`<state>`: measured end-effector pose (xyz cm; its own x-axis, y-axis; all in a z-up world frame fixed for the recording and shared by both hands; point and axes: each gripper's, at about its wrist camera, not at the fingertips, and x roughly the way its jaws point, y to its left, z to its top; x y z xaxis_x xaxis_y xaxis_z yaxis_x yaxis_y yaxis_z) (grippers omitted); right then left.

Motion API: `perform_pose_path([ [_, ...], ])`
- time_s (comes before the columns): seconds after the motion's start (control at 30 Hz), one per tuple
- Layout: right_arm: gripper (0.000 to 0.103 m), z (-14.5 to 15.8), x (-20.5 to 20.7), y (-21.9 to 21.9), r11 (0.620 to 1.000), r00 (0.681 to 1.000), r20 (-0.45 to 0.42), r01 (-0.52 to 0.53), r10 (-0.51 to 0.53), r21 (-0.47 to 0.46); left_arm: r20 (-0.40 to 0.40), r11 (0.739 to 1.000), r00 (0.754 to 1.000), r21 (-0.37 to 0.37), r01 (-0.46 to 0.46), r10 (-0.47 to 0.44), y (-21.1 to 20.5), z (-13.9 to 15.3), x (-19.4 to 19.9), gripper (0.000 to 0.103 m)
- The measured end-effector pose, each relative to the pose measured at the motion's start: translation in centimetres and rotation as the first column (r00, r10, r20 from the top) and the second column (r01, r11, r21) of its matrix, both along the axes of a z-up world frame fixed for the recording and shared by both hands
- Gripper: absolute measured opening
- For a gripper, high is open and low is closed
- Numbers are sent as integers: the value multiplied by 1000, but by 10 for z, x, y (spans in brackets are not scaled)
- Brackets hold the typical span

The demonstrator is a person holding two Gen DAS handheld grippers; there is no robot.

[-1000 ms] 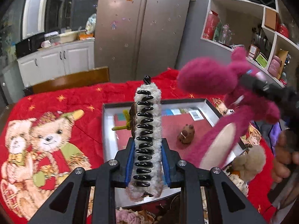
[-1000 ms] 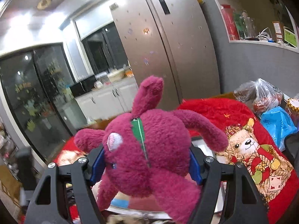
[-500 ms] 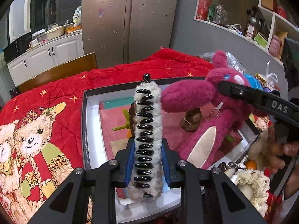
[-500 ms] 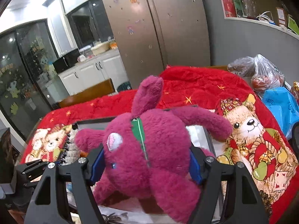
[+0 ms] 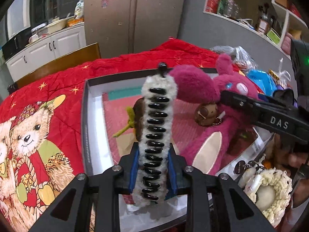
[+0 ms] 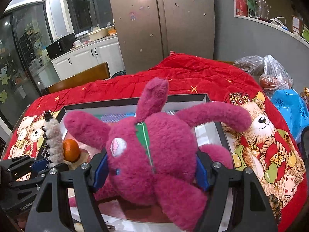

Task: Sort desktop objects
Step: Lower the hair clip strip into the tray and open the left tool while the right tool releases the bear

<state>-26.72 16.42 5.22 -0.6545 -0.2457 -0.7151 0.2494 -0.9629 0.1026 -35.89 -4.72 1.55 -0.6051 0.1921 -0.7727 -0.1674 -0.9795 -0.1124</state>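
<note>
The left gripper (image 5: 152, 166) is clenched on a fluffy white hair claw clip (image 5: 156, 135) with black teeth. The clip stands up between the blue pads, its long axis running straight out along the fingers, black tip farthest from the hand. Beyond that tip lies the open grey-rimmed box (image 5: 87, 116), so the clip already hangs over the box's near left part, above a brown toy with a green stem (image 5: 135, 119).

The right gripper (image 6: 150, 168) is squeezed around the round body of a magenta plush bear (image 6: 154, 150), gripped across its width, with ear and arms splaying forward over the box (image 6: 216, 127). Seen from the left wrist, the bear (image 5: 212, 116) fills the right half of the box, its legs touching or nearly touching the floor, and a small brown plush keychain (image 5: 206, 112) sits against it.

Both loads are over the box, so each drop looks to be straight down; the bear seems closer to resting. Its outstretched arm is near the clip's tip, a likely snag.
</note>
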Motion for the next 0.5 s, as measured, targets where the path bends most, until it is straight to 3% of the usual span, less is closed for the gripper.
perform_pose_path([
  [0.13,75,-3,1,-6,999,1000,-6,-2,2,34,-9,999,1000,-38,2,-2,6,-2,1,28],
  [0.5,75,-2,1,-6,999,1000,-8,-6,6,32,-8,1000,1000,-24,2,-2,2,-3,1,28],
])
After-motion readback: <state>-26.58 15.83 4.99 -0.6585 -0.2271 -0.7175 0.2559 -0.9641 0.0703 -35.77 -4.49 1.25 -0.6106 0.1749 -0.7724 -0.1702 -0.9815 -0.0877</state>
